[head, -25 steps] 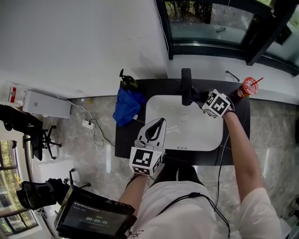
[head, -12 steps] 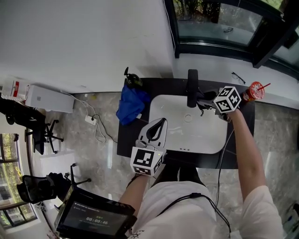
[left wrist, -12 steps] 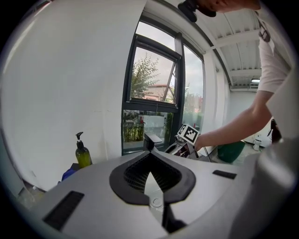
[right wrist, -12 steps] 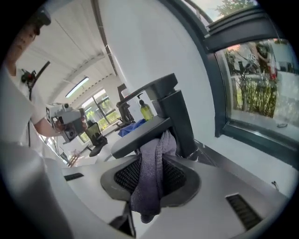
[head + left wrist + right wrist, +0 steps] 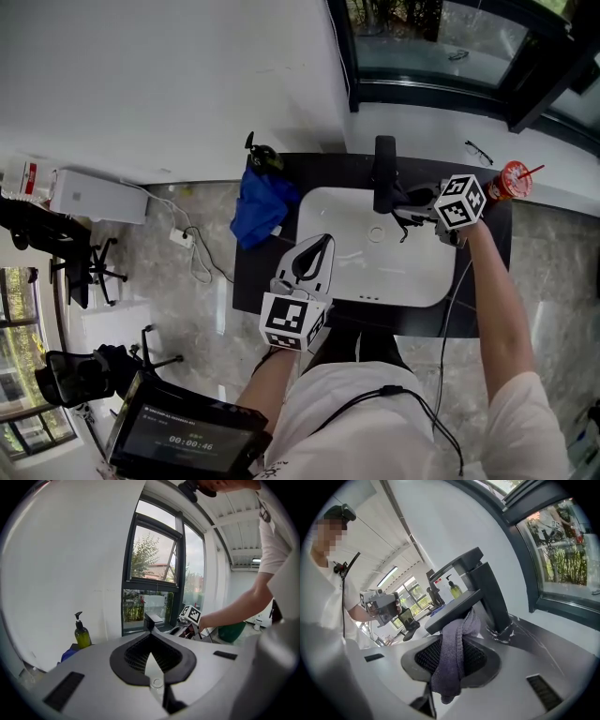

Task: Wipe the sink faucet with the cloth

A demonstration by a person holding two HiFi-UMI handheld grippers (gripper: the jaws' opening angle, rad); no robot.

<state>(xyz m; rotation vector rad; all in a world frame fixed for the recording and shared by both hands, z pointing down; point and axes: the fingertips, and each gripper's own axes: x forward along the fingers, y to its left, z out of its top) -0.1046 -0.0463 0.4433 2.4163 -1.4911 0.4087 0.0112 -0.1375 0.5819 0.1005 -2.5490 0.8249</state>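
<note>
Right gripper holds cloth on faucet.
Jaws clamp the grey cloth, which touches the dark spout. Left gripper is closed and empty over the sink front edge.

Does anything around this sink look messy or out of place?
Only small things: crumpled blue fabric lies heaped at the left end of the counter, and a red cup with a straw stands near its right end. Nothing looks spilled or broken.

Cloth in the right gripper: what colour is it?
Greyish-purple cloth, best in the right gripper view.
</note>
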